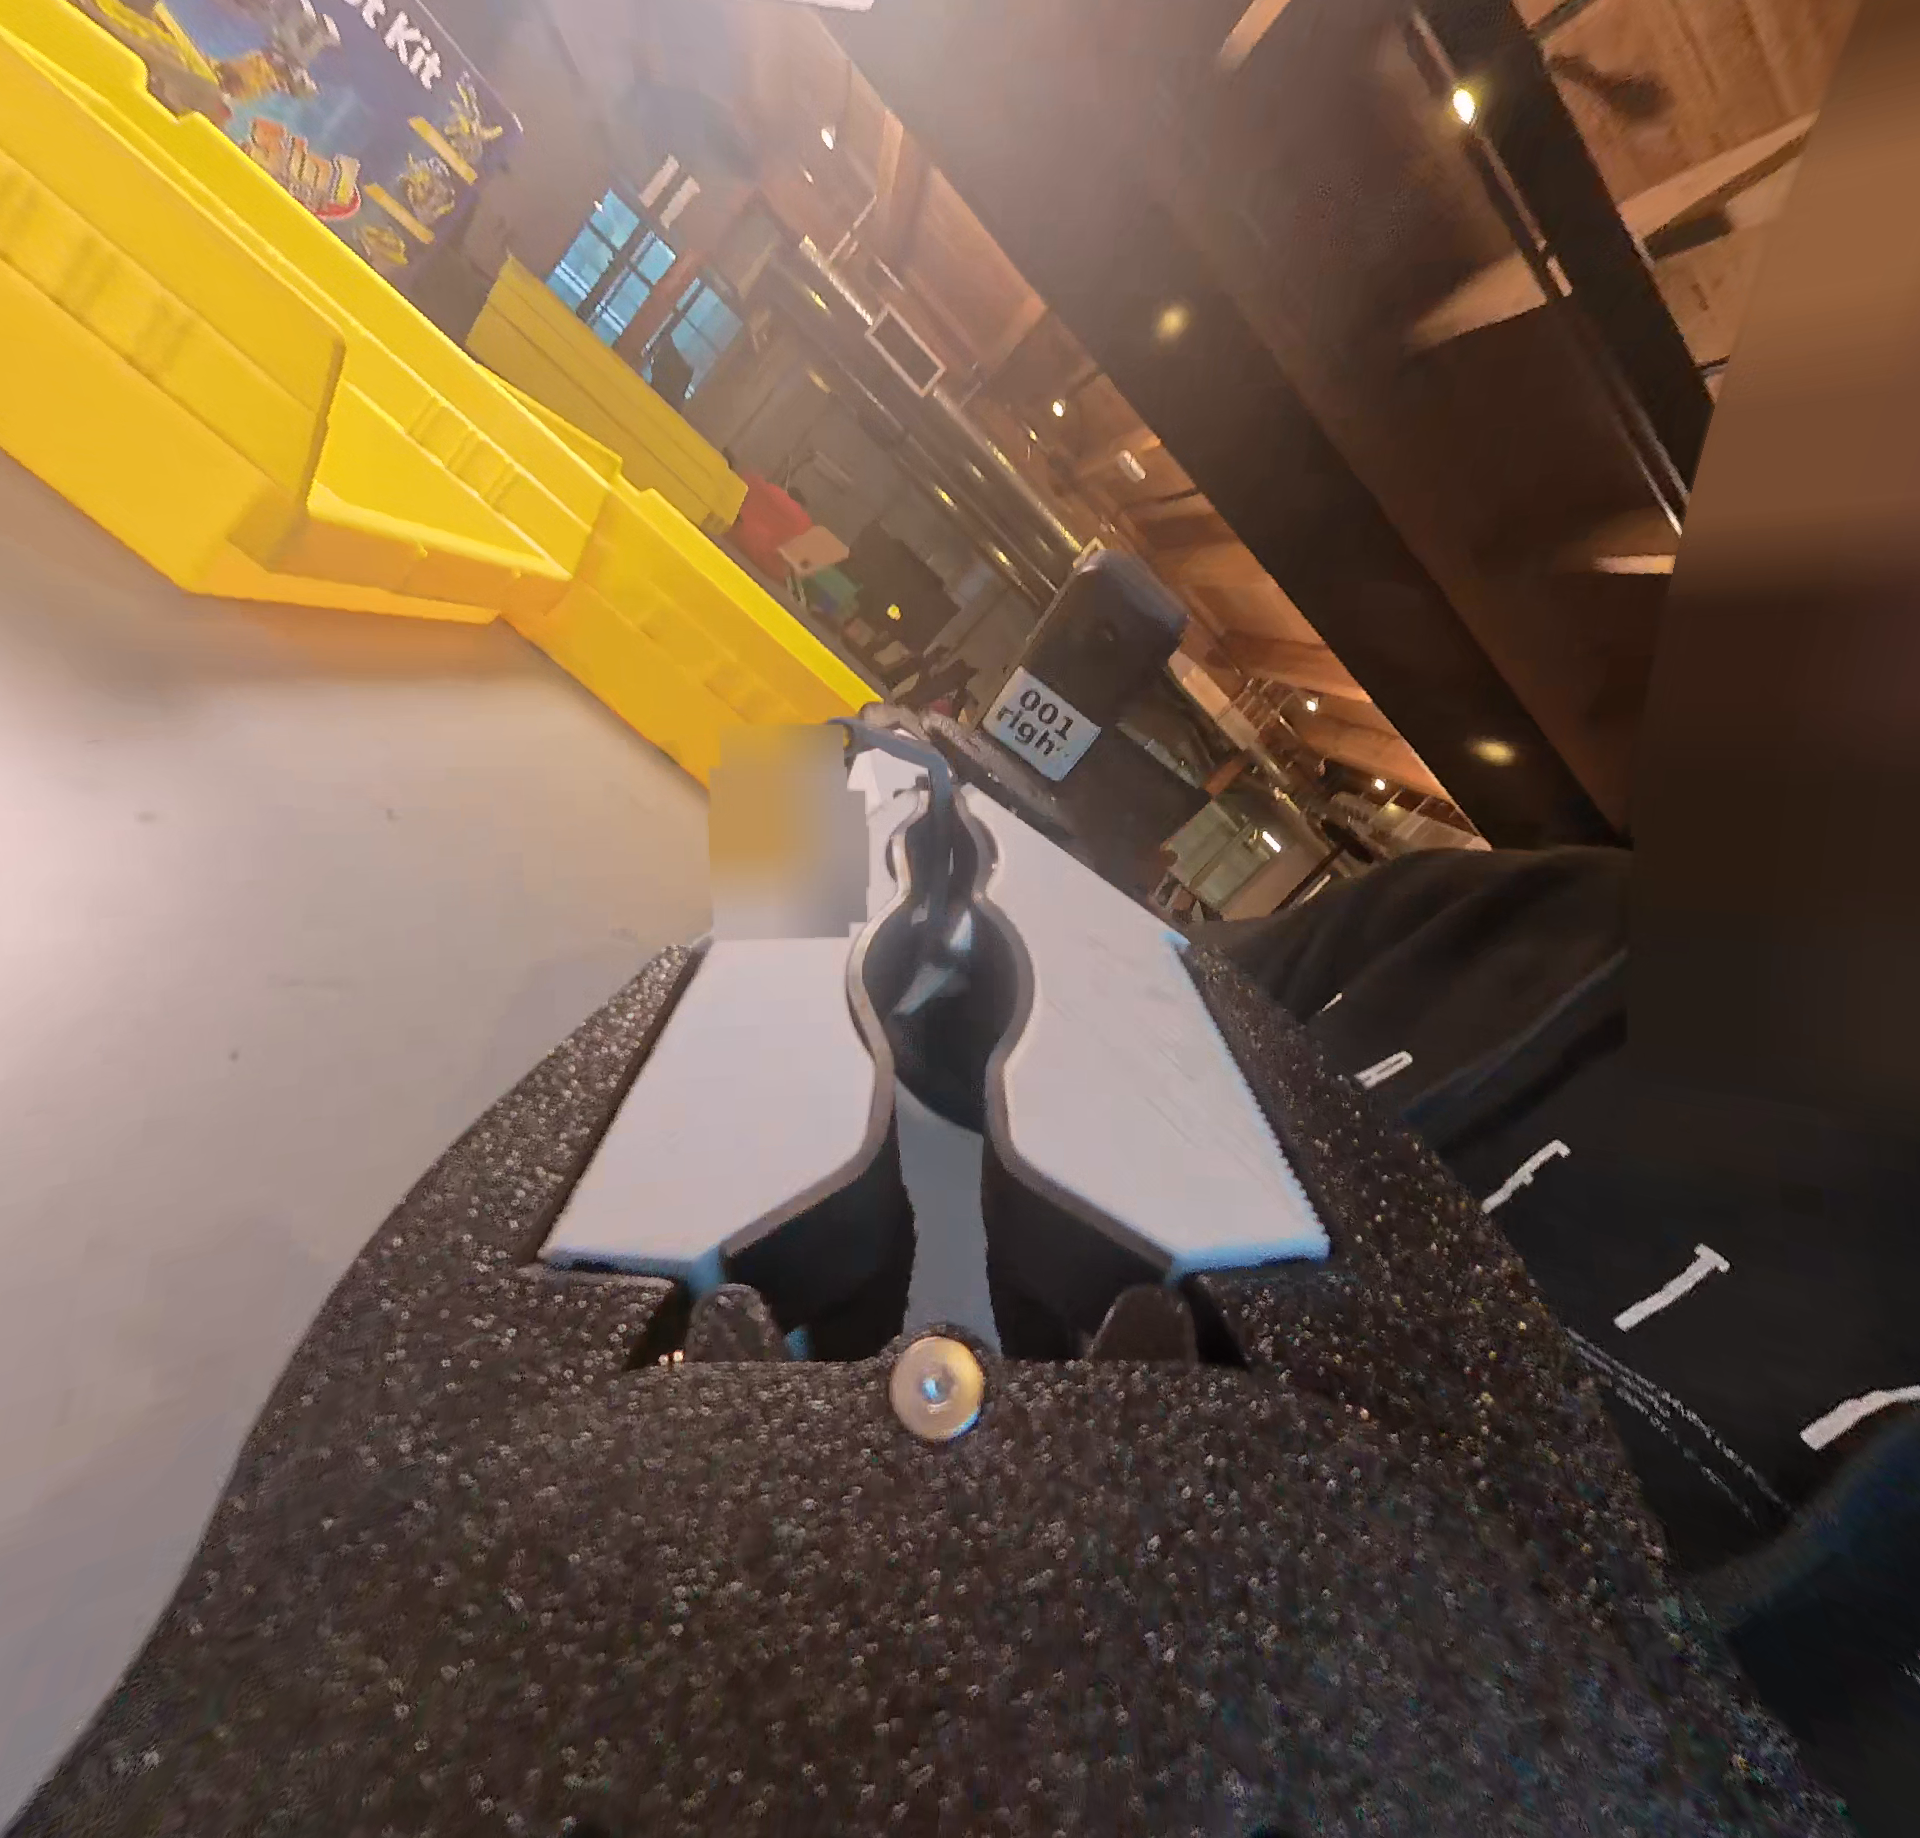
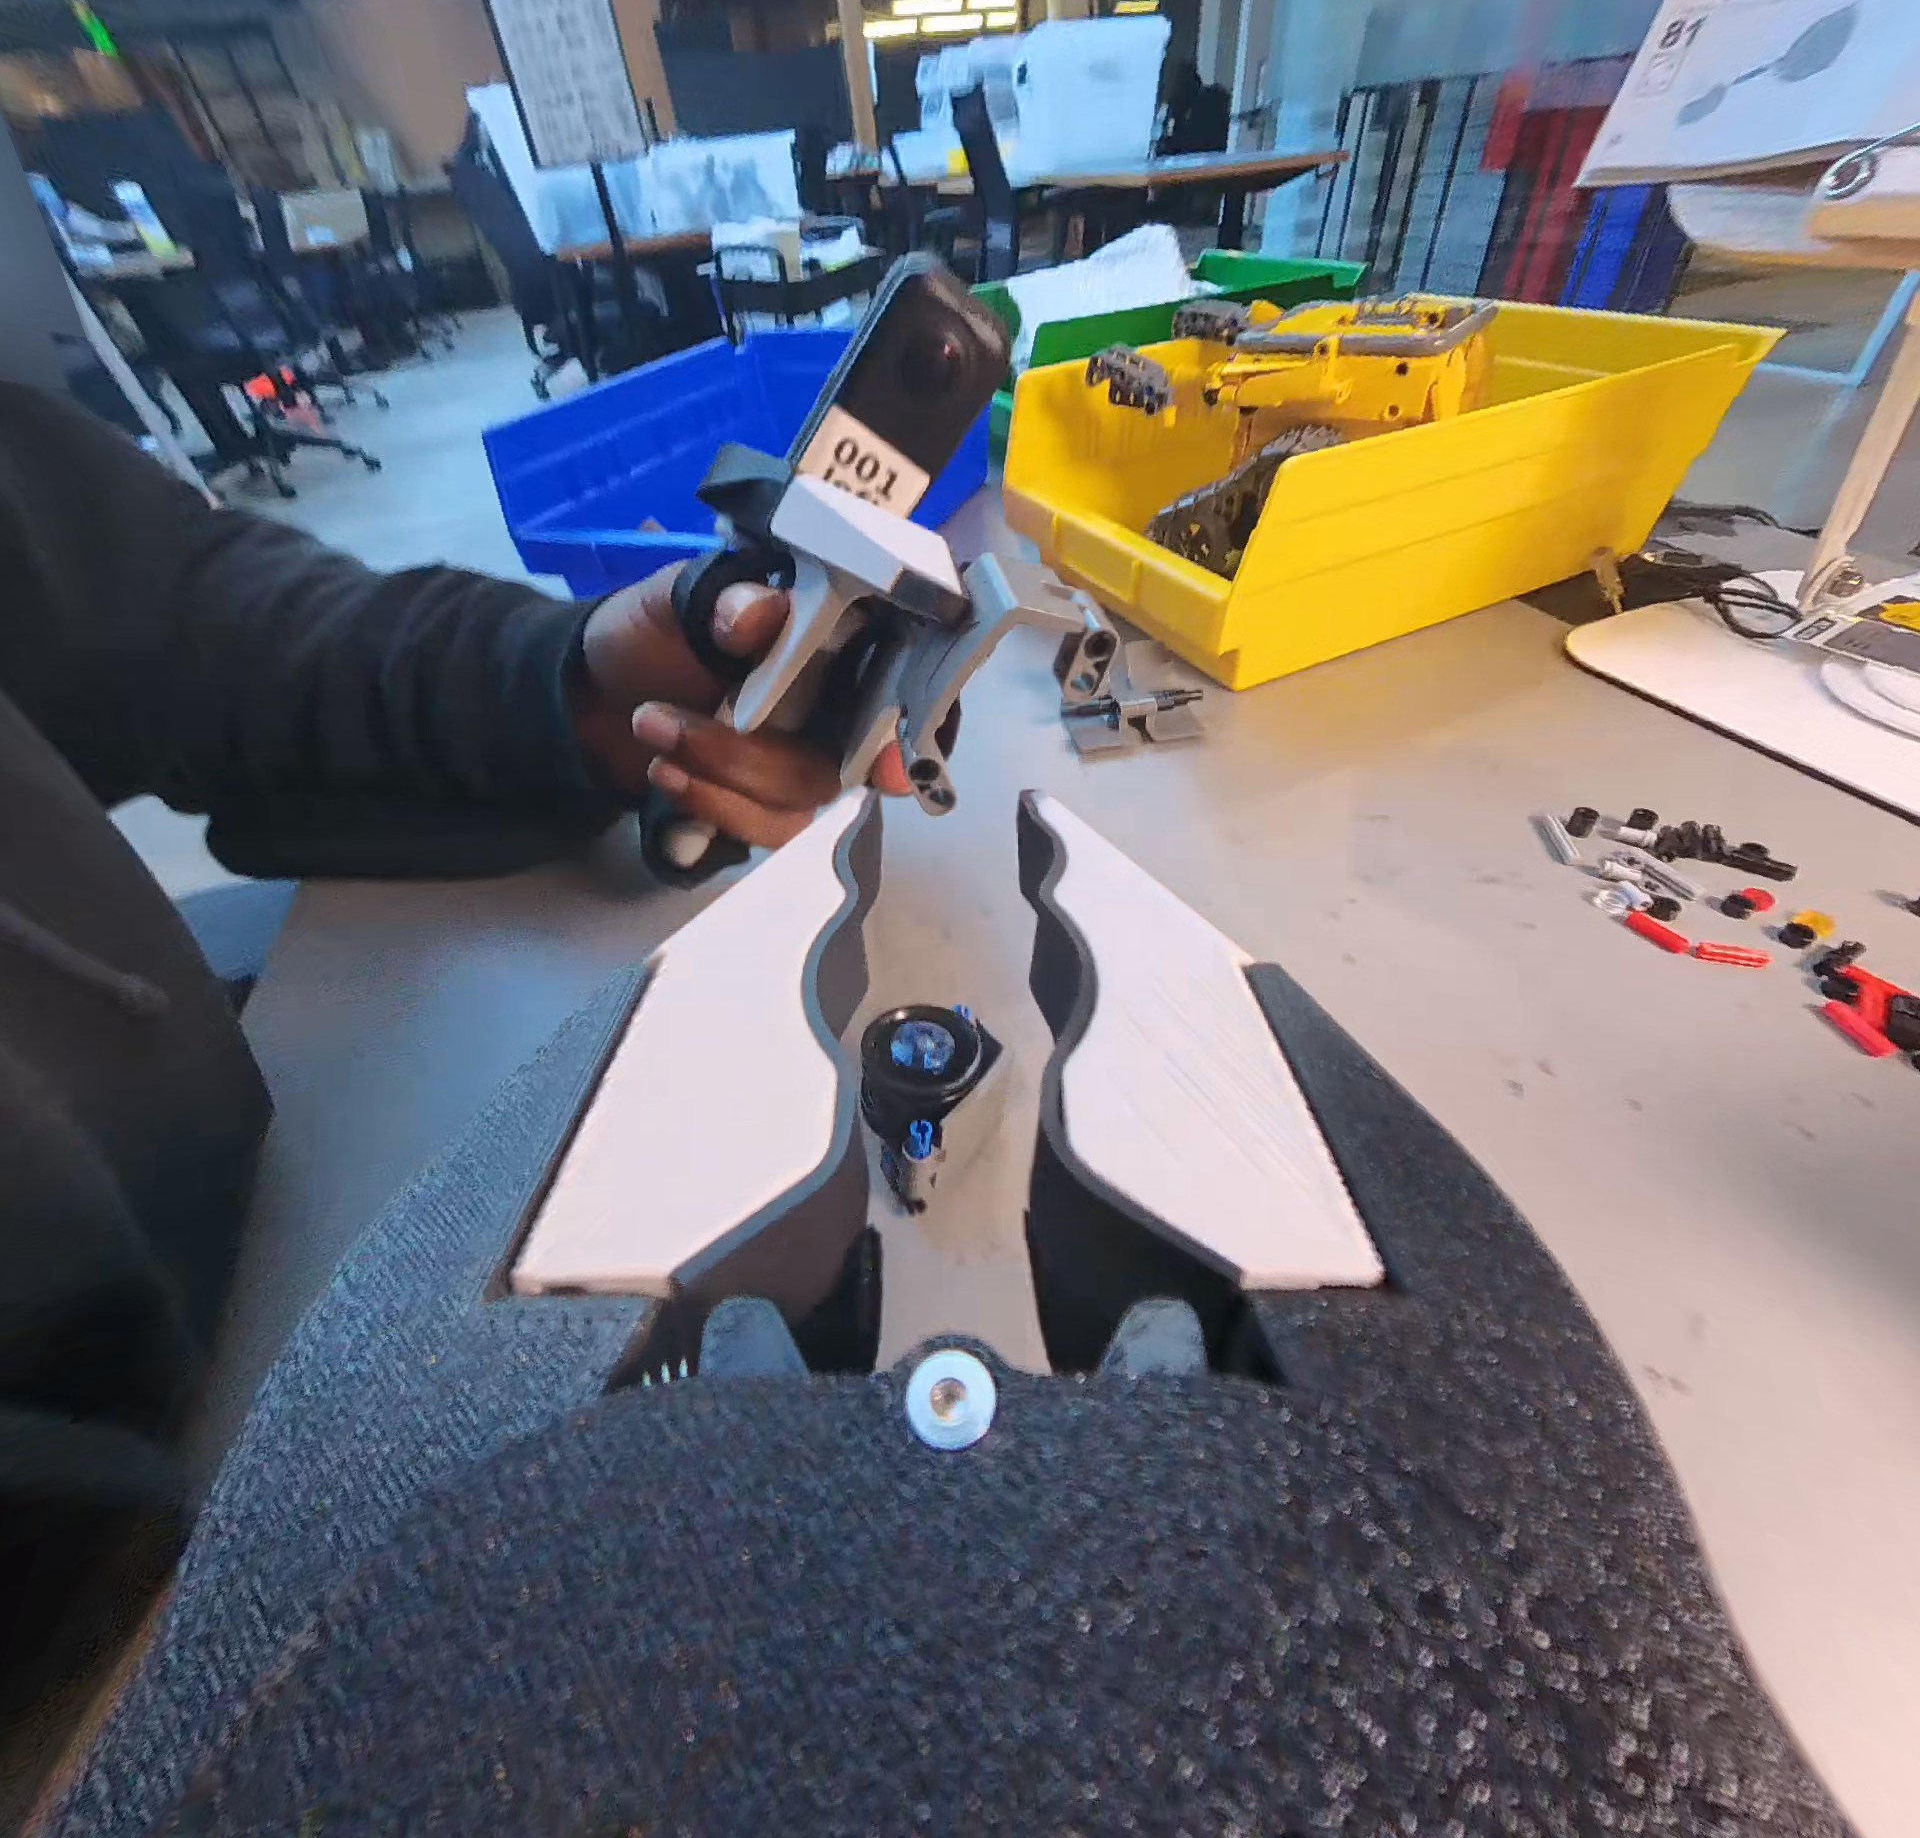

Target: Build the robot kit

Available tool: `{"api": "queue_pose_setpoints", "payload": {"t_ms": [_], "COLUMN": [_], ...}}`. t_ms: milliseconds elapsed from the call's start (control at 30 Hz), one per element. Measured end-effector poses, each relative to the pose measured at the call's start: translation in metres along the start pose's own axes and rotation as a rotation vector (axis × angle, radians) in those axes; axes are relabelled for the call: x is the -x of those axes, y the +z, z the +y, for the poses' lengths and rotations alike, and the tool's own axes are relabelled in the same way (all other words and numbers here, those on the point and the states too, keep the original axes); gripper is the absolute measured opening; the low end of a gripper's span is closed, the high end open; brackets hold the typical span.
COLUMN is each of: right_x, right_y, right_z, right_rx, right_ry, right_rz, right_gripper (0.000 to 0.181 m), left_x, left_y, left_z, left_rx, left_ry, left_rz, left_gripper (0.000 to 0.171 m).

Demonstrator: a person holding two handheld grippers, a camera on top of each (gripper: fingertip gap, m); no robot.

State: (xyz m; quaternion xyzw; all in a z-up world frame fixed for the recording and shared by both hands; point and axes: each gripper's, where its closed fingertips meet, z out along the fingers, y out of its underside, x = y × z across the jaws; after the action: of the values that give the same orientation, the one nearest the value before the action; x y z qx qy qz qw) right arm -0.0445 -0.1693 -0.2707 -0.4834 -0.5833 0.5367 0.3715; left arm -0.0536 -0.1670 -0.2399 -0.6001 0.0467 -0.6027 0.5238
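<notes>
My left gripper (image 1: 925, 812) is shut on a thin grey angled beam (image 1: 935, 863) that stands between its pads. The right wrist view shows this gripper (image 2: 883, 583) in a person's hand (image 2: 707, 708), raised above the table with the grey beam (image 2: 987, 625) hanging down from it. My right gripper (image 2: 945, 812) is open, its fingers wide apart and low over the grey table (image 2: 1351, 957). A small black round part with blue pins (image 2: 920, 1061) lies on the table between its fingers, touching neither. The right gripper's camera body (image 1: 1101, 645) shows just beyond the left fingertips.
A yellow bin (image 2: 1403, 541) holds a yellow tracked model (image 2: 1340, 375); blue (image 2: 623, 458) and green (image 2: 1143, 323) bins stand behind. A grey part assembly (image 2: 1122, 687) lies before the yellow bin. Several small loose parts (image 2: 1704, 895) lie at the right. A booklet on a stand (image 2: 1766, 43) is far right. Less than 4 cm separates the two grippers' tips.
</notes>
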Motion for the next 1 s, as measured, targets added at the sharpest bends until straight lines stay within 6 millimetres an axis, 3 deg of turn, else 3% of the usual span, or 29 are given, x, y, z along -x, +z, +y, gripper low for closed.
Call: {"api": "queue_pose_setpoints", "payload": {"t_ms": [333, 500, 633, 800, 900, 1000], "right_x": [0.003, 0.004, 0.005, 0.023, 0.035, 0.043], "right_y": [-0.002, -0.008, -0.017, -0.014, -0.011, -0.009], "right_z": [-0.012, -0.013, -0.007, 0.002, 0.007, 0.011], "right_rx": [-0.070, -0.022, 0.074, 0.106, 0.112, 0.123], "right_ry": [0.074, -0.070, -0.286, -0.374, -0.421, -0.468], "right_rz": [-0.028, -0.025, 0.000, -0.077, -0.136, -0.157], "right_gripper": [0.010, 0.009, 0.008, 0.007, 0.007, 0.007], "left_x": [-0.007, -0.003, -0.008, -0.012, -0.018, -0.022], "left_y": [0.016, 0.010, 0.004, 0.003, 0.005, 0.008], "left_z": [-0.001, 0.003, 0.010, 0.017, 0.012, 0.017], "left_rx": [-0.093, -0.053, 0.046, 0.122, 0.071, 0.090], "left_ry": [-0.031, -0.029, -0.006, -0.184, -0.415, -0.464], "left_rz": [0.028, 0.030, 0.077, 0.174, 0.286, 0.315], "left_gripper": [0.000, 0.002, 0.005, 0.039, 0.045, 0.035]}}
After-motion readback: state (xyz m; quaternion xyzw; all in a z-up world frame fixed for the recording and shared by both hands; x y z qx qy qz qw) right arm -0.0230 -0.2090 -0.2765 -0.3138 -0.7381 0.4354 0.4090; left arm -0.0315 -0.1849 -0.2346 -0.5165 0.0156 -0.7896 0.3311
